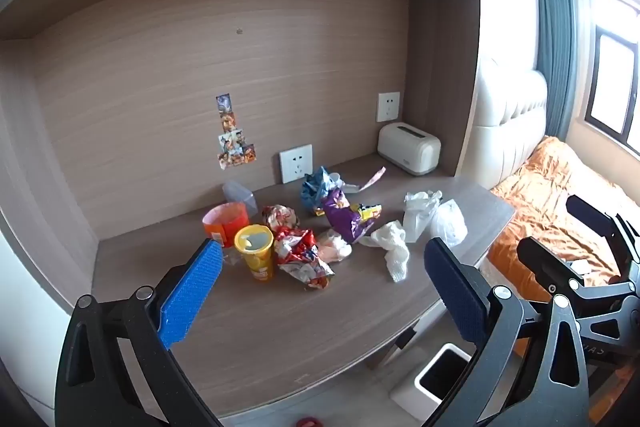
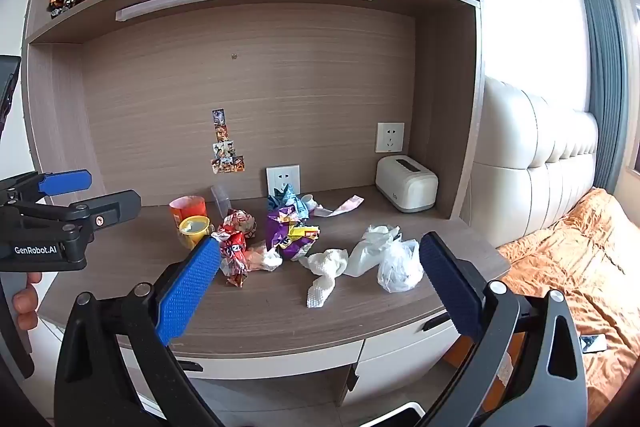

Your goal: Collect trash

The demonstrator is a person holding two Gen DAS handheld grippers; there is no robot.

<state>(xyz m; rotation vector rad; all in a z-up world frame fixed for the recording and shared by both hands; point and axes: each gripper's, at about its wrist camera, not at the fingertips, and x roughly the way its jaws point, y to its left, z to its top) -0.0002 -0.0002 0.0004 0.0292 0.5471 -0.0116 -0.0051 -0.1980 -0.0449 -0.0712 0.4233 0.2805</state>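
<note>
Both grippers gape wide, empty, above the desk [image 1: 260, 339].
Left gripper [image 1: 324, 287] and right gripper [image 2: 320, 283] face wrappers — yellow cup [image 1: 255, 255], purple bag [image 2: 285, 231], white bin [image 1: 438, 379] below.

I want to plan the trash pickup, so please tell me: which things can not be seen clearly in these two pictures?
- White bin, left wrist view: partly covered by the left claw; its inside is dark.
- Same bin, right wrist view: cut off by the bottom edge.
- Clear container, left wrist view: partly behind the orange cup.
- Print on the red wrapper, right wrist view: too crumpled to read.
</note>
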